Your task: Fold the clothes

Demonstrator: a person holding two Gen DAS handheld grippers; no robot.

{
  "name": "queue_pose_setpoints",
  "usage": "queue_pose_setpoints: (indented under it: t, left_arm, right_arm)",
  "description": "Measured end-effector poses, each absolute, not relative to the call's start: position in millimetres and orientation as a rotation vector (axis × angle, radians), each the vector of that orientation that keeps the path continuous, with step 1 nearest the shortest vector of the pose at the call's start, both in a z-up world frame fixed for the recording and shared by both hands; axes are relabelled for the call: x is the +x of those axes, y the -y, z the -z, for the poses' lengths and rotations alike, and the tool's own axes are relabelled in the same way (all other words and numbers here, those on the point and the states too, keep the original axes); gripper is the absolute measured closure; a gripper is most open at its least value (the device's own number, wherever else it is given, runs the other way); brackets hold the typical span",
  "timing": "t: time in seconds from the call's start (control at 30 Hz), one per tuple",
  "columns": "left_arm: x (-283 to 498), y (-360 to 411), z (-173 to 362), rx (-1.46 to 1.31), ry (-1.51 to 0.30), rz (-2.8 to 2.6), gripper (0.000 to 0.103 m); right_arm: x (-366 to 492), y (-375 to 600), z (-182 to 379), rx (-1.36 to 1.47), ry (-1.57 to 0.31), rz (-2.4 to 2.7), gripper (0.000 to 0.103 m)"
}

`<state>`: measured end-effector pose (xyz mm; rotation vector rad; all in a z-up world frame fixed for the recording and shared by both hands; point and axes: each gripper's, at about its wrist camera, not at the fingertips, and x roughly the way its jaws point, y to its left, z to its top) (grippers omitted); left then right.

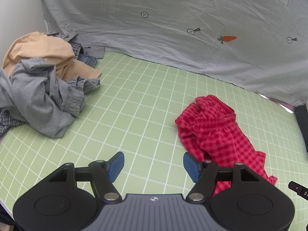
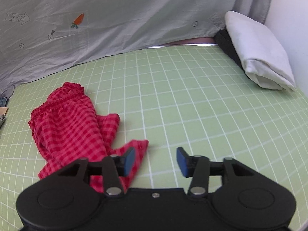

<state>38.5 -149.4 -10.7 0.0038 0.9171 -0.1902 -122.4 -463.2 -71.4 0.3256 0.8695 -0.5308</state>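
Note:
Red checked shorts (image 1: 215, 132) lie crumpled on the green grid mat (image 1: 134, 111), elastic waistband toward the back. My left gripper (image 1: 153, 166) hovers open just left of their near end, nothing between its blue pads. In the right wrist view the same shorts (image 2: 71, 123) lie at the left, one leg hem reaching under the left finger of my right gripper (image 2: 155, 160), which is open and holds nothing. A heap of unfolded clothes (image 1: 38, 88), grey and tan, sits at the mat's left.
A grey sheet (image 1: 173, 28) printed with carrots and arrows hangs behind the mat. A folded white cloth (image 2: 258, 52) rests on a dark object at the mat's far right. Bare green mat (image 2: 202, 105) stretches right of the shorts.

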Motion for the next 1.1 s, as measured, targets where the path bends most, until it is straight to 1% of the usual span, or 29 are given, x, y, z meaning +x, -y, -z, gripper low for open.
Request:
queue_pose_setpoints:
  t: [0.03, 0.2, 0.47, 0.57, 0.8, 0.9, 0.93, 0.97, 1.0, 1.03, 1.07, 1.1]
  left_arm:
    - [44, 152, 12, 0.003, -0.916, 0.186, 0.030]
    - [83, 158, 28, -0.009, -0.947, 0.180, 0.029]
    - [142, 188, 77, 0.006, -1.091, 0.267, 0.029]
    - [153, 197, 92, -0.002, -1.125, 0.295, 0.029]
    - [165, 209, 113, -0.011, -1.151, 0.319, 0.029]
    - [168, 210, 118, -0.034, -1.150, 0.335, 0.034]
    - [168, 212, 119, -0.042, -1.145, 0.353, 0.043]
    - [168, 213, 120, -0.053, -1.142, 0.375, 0.055]
    - [168, 214, 122, -0.067, -1.142, 0.396, 0.063]
    - [168, 215, 124, -0.083, -1.147, 0.414, 0.088]
    - [167, 216, 126, -0.101, -1.159, 0.423, 0.099]
    - [166, 215, 126, -0.111, -1.164, 0.424, 0.100]
  right_arm:
    - [-117, 465, 73, 0.322, -0.871, 0.523, 0.048]
    - [-77, 476, 85, 0.280, -0.883, 0.487, 0.043]
    - [-8, 487, 110, 0.254, -0.934, 0.434, 0.043]
    - [9, 483, 122, 0.282, -0.962, 0.394, 0.046]
    - [19, 473, 129, 0.286, -0.988, 0.377, 0.045]
    - [19, 471, 129, 0.281, -0.994, 0.384, 0.045]
    - [19, 470, 129, 0.280, -0.997, 0.386, 0.045]
    - [19, 469, 129, 0.278, -0.999, 0.389, 0.045]
    - [18, 468, 129, 0.276, -1.001, 0.391, 0.045]
    - [18, 467, 129, 0.275, -1.003, 0.394, 0.045]
    - [18, 466, 129, 0.273, -1.005, 0.396, 0.045]
    - [17, 466, 128, 0.270, -1.004, 0.400, 0.046]
